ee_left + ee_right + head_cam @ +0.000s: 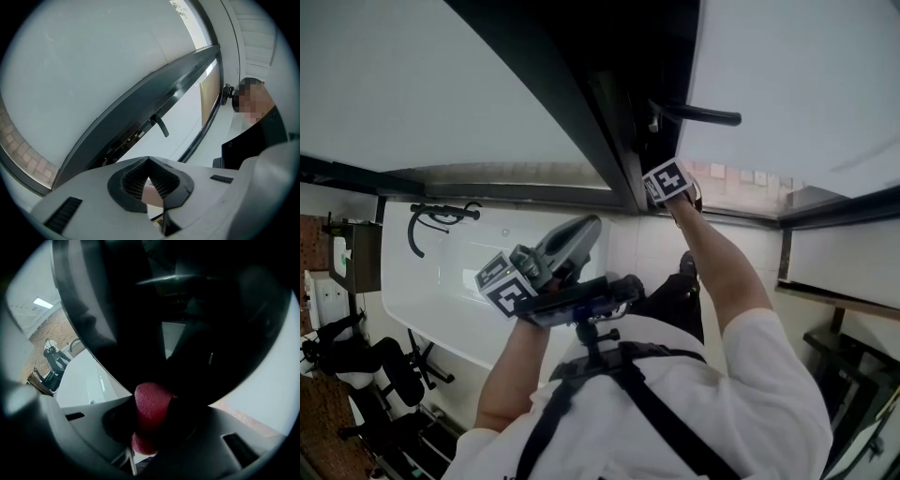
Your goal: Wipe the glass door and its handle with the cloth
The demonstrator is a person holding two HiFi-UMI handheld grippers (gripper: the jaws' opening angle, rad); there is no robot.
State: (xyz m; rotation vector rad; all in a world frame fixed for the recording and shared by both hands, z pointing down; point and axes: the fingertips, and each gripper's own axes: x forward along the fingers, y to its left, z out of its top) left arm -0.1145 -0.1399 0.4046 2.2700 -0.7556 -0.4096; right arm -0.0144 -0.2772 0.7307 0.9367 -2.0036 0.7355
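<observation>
Bright white glass fills most of the head view, with a strip of red brick wall showing past it. The glass door (797, 84) is the biggest thing, and it has a thick dark frame (581, 103) running across the middle. Some black machines (366, 366) stand low on the left side of the room.

The person's white sleeve (769, 375) and bare arm reach up to the frame. The left gripper (149, 161) is held lower and nearer the body, well apart from the door. Its fingers are pressed together at the tips, and nothing is held between them.

The right gripper (154, 420) is up high at the dark frame, just beside the handle (703, 115). The handle is a thin black bar that sticks out over the glass. The right gripper's fingers are pinching the cloth (150, 401), which is red and bunched up in a lump. The cloth is very near the dark frame, but I cannot tell if it touches it.
</observation>
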